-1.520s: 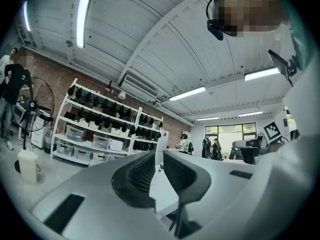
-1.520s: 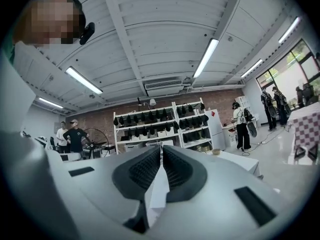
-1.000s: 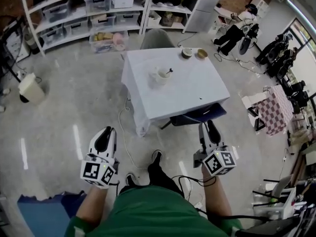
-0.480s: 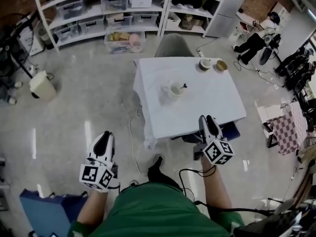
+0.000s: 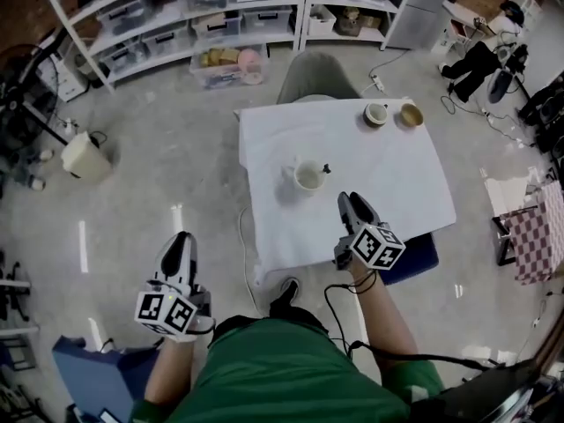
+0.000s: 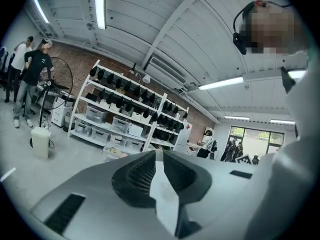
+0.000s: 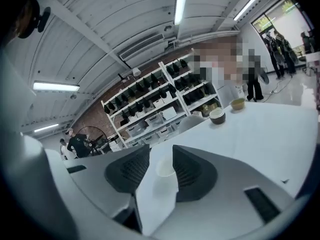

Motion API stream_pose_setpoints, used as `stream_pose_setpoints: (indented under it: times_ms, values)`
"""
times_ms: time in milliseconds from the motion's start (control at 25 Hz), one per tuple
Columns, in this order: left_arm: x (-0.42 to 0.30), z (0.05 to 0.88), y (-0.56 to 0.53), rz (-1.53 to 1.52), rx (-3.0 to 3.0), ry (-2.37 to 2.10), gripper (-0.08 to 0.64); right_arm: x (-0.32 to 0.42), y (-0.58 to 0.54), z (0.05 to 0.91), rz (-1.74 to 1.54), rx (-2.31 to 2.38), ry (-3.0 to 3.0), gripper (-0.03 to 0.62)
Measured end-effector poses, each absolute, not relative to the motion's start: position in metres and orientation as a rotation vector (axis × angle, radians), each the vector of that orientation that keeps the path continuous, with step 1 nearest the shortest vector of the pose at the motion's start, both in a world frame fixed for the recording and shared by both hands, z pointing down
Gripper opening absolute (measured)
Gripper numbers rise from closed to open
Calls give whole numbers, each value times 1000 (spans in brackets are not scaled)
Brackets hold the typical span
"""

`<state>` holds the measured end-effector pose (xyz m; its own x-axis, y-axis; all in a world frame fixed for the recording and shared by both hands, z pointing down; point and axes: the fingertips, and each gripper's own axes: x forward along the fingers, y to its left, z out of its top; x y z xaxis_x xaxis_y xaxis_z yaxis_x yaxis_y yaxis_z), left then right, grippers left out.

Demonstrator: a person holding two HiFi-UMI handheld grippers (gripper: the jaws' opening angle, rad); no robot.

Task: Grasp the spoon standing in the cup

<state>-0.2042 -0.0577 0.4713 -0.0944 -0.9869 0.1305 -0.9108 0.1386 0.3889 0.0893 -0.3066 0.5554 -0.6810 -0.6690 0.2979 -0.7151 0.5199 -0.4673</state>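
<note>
- The cup (image 5: 308,177) stood upright on the white-covered table (image 5: 397,183), just right of the middle of the head view.
- The spoon (image 5: 324,168) stood in the cup, its dark handle end leaning over the rim toward the right of the frame.
- The right tool (image 5: 351,200) hovered over the table's near edge, below and right of the cup, apart from it.
- Its jaws were closing with a clear gap between them and pressed on nothing. In the right gripper view the cup (image 7: 165,168) showed in that gap, farther along the table, untouched.
- The left tool (image 5: 179,240) hung at the lower left of the head view, over the floor and well apart from the table. Its jaws met at the tips and held nothing.
- Two bowls (image 5: 393,114) sat side by side at the table's upper right corner.
</note>
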Motion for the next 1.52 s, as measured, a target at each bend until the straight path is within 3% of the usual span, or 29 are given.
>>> stream_pose_setpoints:
  times_ms: [480,960,1520]
  values:
    - [-240,471,-138,-213,1844,-2041,49,29,-407,617,893,1159,-2522,158]
    - [-284,504,-176,-216,1881,-1893,49,-3,-432,674,896,1204,-2343,158]
    - [-305,506,-165,-239,1843,-1902,49,-9,-433,667,840,1241,-2320,80]
